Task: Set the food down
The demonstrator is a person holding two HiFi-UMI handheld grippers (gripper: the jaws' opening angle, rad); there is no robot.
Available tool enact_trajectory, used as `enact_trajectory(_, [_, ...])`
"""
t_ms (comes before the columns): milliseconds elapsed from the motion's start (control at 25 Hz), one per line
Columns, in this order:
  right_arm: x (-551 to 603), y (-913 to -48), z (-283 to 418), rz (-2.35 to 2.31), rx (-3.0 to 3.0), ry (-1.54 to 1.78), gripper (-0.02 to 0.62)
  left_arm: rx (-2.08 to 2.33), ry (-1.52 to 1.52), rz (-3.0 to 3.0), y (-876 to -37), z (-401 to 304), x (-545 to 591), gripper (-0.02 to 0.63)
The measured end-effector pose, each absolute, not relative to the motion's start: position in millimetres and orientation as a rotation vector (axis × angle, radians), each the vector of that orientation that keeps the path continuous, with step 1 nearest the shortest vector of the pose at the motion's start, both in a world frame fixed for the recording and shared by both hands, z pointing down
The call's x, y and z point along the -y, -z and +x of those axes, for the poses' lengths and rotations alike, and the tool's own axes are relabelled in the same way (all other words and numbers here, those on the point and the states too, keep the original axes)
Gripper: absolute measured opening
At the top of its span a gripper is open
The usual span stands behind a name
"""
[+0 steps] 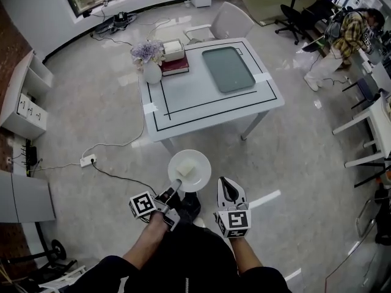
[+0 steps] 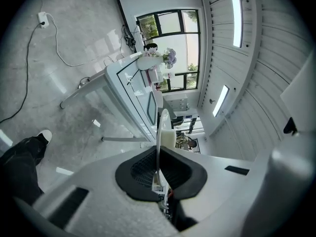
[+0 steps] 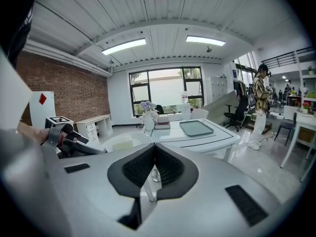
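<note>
A round white plate carries a pale block of food over the floor, short of the white table. My left gripper is shut on the plate's near rim. In the left gripper view the plate stands edge-on between the pads, with the food on its right side. My right gripper hovers just right of the plate, shut and empty. The right gripper view shows the plate and the left gripper to its left, and the table ahead.
A grey-green tray lies on the table's right half; a vase of flowers, a book and a box stand at its far left. A chair stands behind. A power strip with cables lies left. A person stands far right.
</note>
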State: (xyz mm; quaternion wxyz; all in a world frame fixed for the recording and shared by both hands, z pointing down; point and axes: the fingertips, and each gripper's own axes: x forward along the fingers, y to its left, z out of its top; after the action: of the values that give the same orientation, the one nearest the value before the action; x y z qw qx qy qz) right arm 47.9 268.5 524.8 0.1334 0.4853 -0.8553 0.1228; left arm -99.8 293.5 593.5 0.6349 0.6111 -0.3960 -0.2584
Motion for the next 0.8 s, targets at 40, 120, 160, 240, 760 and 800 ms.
enact_trajectory(40, [-260, -525, 48, 1.410, 2.475, -0.359, 0.009, 0.901, 0.589, 1.394, -594, -100, -284, 0.011])
enact_trajectory(120, [-243, -525, 45, 1.412, 2.464, -0.365, 0.009, 0.894, 0.586, 1.388, -594, -102, -267, 0.011])
enact_trajectory(160, [-235, -526, 44, 1.413, 2.459, -0.367, 0.009, 0.890, 0.585, 1.384, -594, -103, -258, 0.011])
enact_trajectory(240, [-219, -527, 40, 1.413, 2.450, -0.371, 0.009, 0.886, 0.582, 1.380, -595, -107, -242, 0.011])
enact_trajectory(760, [-138, -533, 15, 1.441, 2.415, -0.376, 0.009, 0.850, 0.568, 1.379, -605, -131, -158, 0.011])
enact_trajectory(800, [-134, -533, 14, 1.449, 2.411, -0.375, 0.009, 0.847, 0.562, 1.383, -606, -132, -153, 0.011])
